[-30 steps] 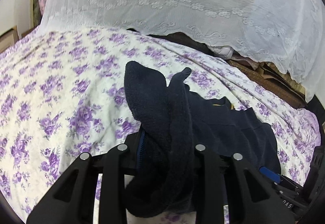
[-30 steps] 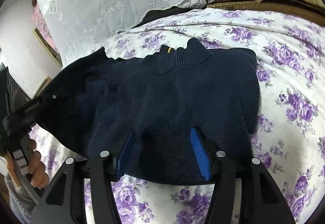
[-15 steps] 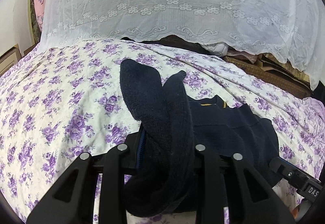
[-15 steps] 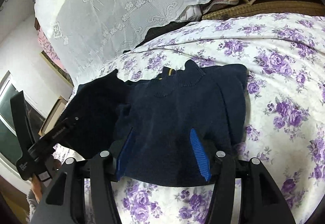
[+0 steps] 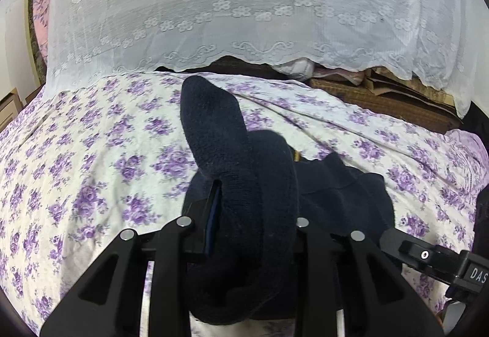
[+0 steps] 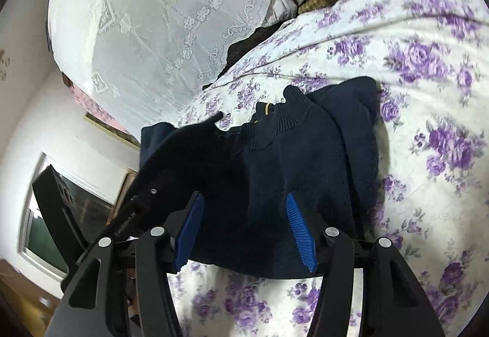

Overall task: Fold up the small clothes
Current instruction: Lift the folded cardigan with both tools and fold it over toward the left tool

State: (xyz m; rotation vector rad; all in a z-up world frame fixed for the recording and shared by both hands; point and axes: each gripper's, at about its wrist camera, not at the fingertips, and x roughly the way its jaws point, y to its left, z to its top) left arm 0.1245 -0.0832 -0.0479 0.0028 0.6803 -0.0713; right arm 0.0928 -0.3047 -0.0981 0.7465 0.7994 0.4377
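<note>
our left gripper (image 5: pixel 244 224) has its jaws clamped on a thick bunch of the navy sweater (image 6: pixel 305 159), which lies on the floral bed (image 6: pixel 428 214) at twelve o'clock. our right gripper (image 6: pixel 244 227) sits with jaws spread over the hem, gripping nothing. we judge the bunched wad could slip or drag the body askew, spoiling the fold.

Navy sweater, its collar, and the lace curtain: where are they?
navy sweater (image 6: pixel 305 178), right wrist view, chest panel.
collar (image 6: pixel 275 123), right wrist view, ribbed neckline.
lace curtain (image 5: pixel 244 1), left wrist view, middle of the fabric.

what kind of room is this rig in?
Most likely a home bedroom. A purple floral bedsheet covers a wide, soft surface, a white lace curtain hangs behind it, and a window sits in a plain white wall.
</note>
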